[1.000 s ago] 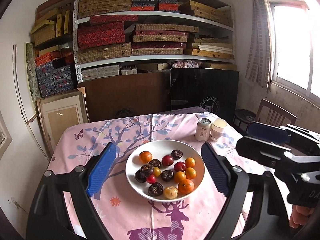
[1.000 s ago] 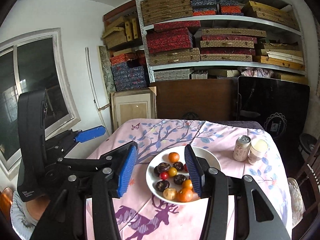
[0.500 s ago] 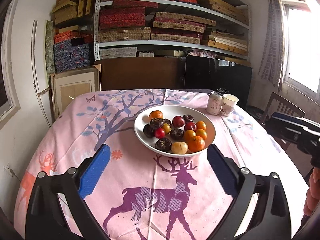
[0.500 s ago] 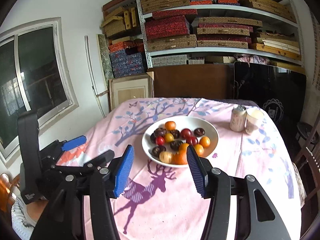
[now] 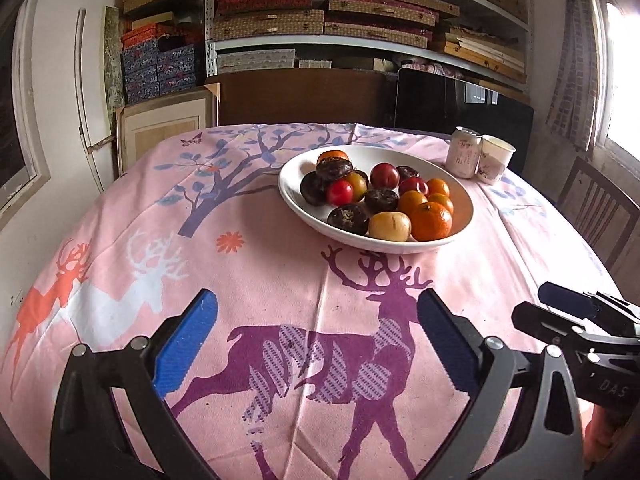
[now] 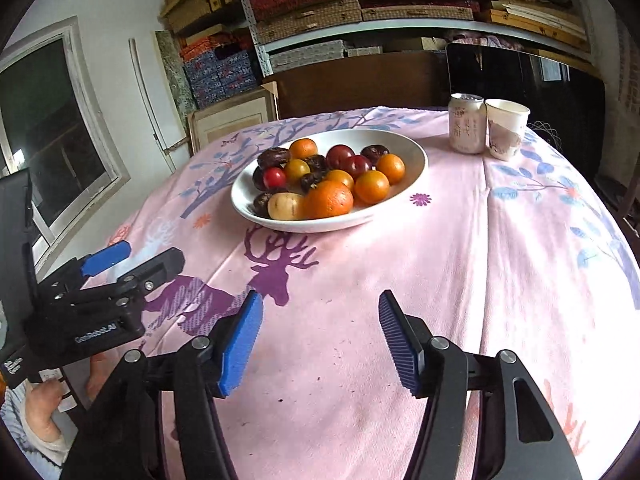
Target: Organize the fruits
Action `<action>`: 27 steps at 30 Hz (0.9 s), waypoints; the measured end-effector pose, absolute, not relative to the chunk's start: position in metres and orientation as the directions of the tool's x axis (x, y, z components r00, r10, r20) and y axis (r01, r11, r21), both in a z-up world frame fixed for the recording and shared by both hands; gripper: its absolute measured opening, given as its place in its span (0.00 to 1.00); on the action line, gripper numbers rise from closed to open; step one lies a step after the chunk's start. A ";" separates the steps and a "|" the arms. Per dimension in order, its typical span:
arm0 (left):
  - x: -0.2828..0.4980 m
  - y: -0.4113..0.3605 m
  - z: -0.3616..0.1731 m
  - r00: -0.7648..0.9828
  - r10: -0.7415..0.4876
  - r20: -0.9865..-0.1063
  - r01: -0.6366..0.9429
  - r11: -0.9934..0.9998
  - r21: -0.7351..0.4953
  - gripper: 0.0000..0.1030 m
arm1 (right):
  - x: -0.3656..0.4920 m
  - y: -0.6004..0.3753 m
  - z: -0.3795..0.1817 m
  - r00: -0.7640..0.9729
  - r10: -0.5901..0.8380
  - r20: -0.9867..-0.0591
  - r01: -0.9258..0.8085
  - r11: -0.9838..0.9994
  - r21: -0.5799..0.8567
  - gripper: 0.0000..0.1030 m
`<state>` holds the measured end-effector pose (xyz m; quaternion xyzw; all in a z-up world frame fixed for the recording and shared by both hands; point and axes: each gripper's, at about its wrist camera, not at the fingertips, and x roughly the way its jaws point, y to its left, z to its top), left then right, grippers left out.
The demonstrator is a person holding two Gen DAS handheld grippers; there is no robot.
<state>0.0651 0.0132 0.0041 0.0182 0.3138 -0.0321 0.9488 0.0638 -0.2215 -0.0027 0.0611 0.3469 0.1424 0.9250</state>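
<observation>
- The left gripper [image 5: 318,340], black with blue pads, hung low over the near part of the pink tablecloth with a purple deer print [image 5: 280,280]. Its jaws had just been opening and stood very wide, with only cloth between them.
- The right gripper [image 6: 320,340], of the same kind, hung just to the right of it, also over the near cloth. Its jaws had just been opening too and stood about half open, holding nothing.
- In the right wrist view, a person's hand [image 6: 44,412] gripped the left gripper's handle at the near left edge.
- Farther on, near the middle of the table, stood the wide white ceramic bowl [image 5: 462,196], well apart from both grippers.
- The fruits [image 5: 380,196] all lay inside this bowl: orange mandarins on the right side, red plums in the middle, dark brown round fruits on the left, and one pale yellow fruit at the near rim.
- Beyond the bowl, to the far right, a pale pink drink can [image 6: 466,124] stood upright, with a white paper cup [image 6: 506,128] just beside it.
- Behind the table, metal shelves full of flat woven boxes [image 5: 360,8] filled the far wall.
</observation>
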 end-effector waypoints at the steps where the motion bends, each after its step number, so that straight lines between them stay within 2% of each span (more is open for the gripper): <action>1: 0.065 0.012 0.003 0.804 -0.044 -0.593 0.072 0.997 0.024 0.95 | 0.065 -0.223 -0.009 0.720 0.294 -0.629 -0.211 0.956 0.205 0.60; 8: 0.065 0.005 0.002 0.807 -0.035 -0.589 0.077 0.996 0.046 0.95 | 0.073 -0.236 -0.021 0.696 0.322 -0.642 -0.188 0.944 0.270 0.70; 11: 0.063 0.003 0.002 0.810 -0.039 -0.585 0.084 0.995 0.050 0.95 | 0.071 -0.234 -0.020 0.697 0.319 -0.643 -0.192 0.946 0.262 0.72; 15: 0.062 -0.001 0.001 0.804 -0.039 -0.593 0.089 0.995 0.055 0.95 | 0.066 -0.228 -0.019 0.695 0.312 -0.648 -0.208 0.950 0.234 0.83; 20: 0.060 -0.005 0.003 0.808 -0.035 -0.589 0.094 0.993 0.070 0.95 | 0.064 -0.224 -0.018 0.693 0.303 -0.654 -0.218 0.953 0.210 0.90; 24: 0.055 -0.008 0.005 0.821 -0.018 -0.570 0.087 0.992 0.095 0.95 | 0.063 -0.225 -0.017 0.697 0.307 -0.648 -0.222 0.952 0.213 0.94; 27: 0.054 -0.005 0.007 0.817 -0.052 -0.574 0.101 0.993 0.055 0.95 | 0.062 -0.224 -0.016 0.698 0.306 -0.647 -0.226 0.952 0.207 0.94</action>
